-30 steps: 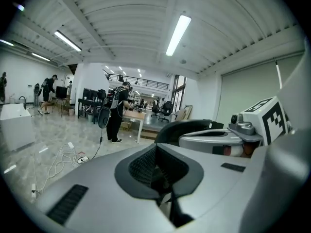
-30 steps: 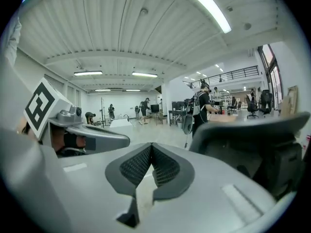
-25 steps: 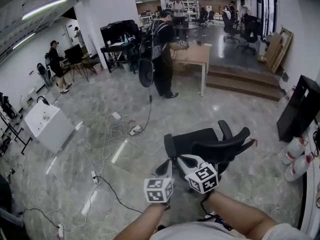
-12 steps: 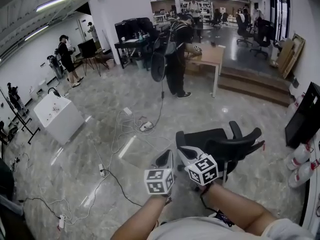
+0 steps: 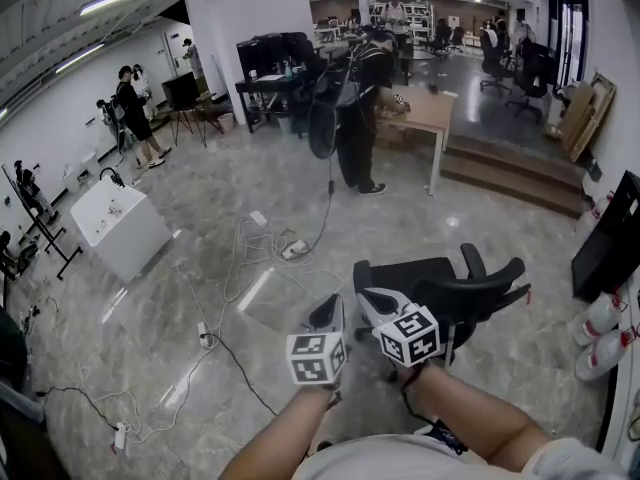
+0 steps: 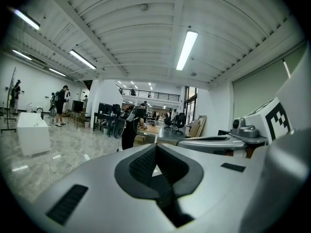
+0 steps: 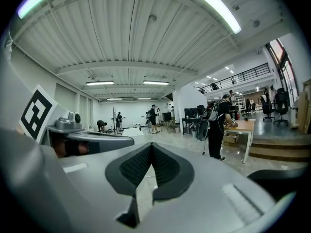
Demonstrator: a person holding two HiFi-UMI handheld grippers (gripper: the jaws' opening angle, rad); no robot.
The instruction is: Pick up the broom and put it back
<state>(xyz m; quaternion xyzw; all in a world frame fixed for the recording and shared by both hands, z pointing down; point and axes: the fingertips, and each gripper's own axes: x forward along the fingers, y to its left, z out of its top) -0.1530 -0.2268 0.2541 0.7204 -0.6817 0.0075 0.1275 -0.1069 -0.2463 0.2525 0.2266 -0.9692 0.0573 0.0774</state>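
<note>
No broom shows in any view. In the head view my left gripper (image 5: pixel 326 318) and right gripper (image 5: pixel 372 299) are held side by side close to my body, pointing forward over the floor. The left gripper view shows the left gripper (image 6: pixel 155 147) with its dark pads meeting at the tip and nothing between them. My right gripper (image 7: pixel 151 147) is likewise shut and empty in its own view. Each gripper sees the other beside it.
A black office chair (image 5: pixel 440 286) stands just ahead of the grippers. Cables (image 5: pixel 240 258) trail over the marble floor to the left, near a white box (image 5: pixel 115 230). A person (image 5: pixel 355 118) stands at a wooden table (image 5: pixel 430 113). Steps (image 5: pixel 510 178) and white bottles (image 5: pixel 600 318) lie right.
The room has slid right and down in the head view as the person carrying the grippers turned. Both grippers keep side by side and stay shut.
</note>
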